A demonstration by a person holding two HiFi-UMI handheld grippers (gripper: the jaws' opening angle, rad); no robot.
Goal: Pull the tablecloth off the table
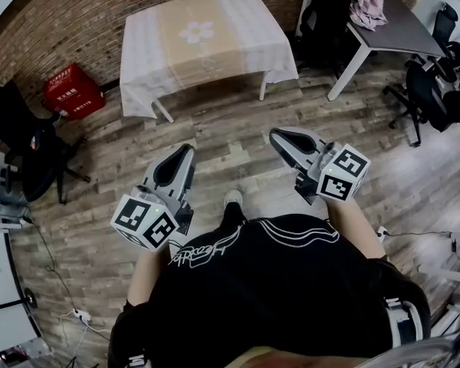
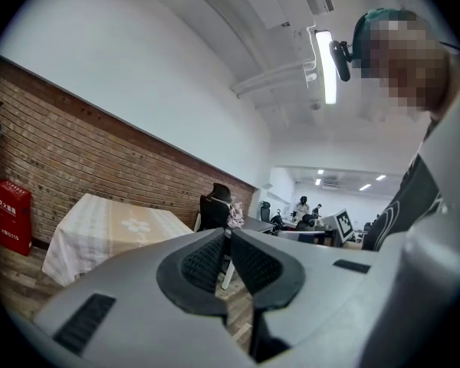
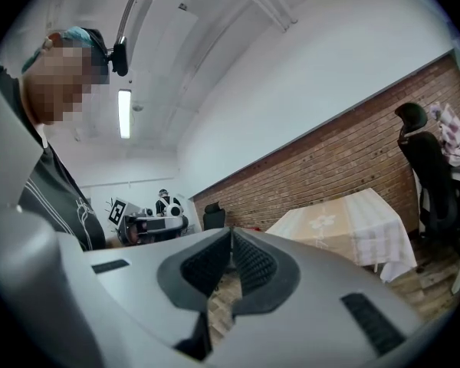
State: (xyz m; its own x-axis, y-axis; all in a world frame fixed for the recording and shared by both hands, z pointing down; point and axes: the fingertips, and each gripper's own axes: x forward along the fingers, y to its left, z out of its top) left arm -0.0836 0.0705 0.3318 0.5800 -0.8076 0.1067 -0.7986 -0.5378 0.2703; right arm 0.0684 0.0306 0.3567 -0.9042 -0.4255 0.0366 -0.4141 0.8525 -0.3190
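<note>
A pale checked tablecloth [image 1: 203, 41] with a tan middle panel and a white flower drapes a small table by the brick wall; it also shows as the tablecloth [image 2: 111, 232] at left and the tablecloth [image 3: 345, 225] at right. My left gripper [image 1: 185, 150] is held in front of the person's body, well short of the table, shut and empty. My right gripper [image 1: 276, 135] is beside it at the same distance, also shut with nothing in it. Both left gripper [image 2: 228, 236] and right gripper [image 3: 231, 234] jaws meet at the tips.
A red box [image 1: 74, 90] stands on the wooden floor left of the table. Black office chairs [image 1: 31, 148] sit at far left and chairs [image 1: 425, 90] at right. A grey desk [image 1: 391, 29] with clothes on it stands right of the table. Cables [image 1: 69, 305] lie on the floor.
</note>
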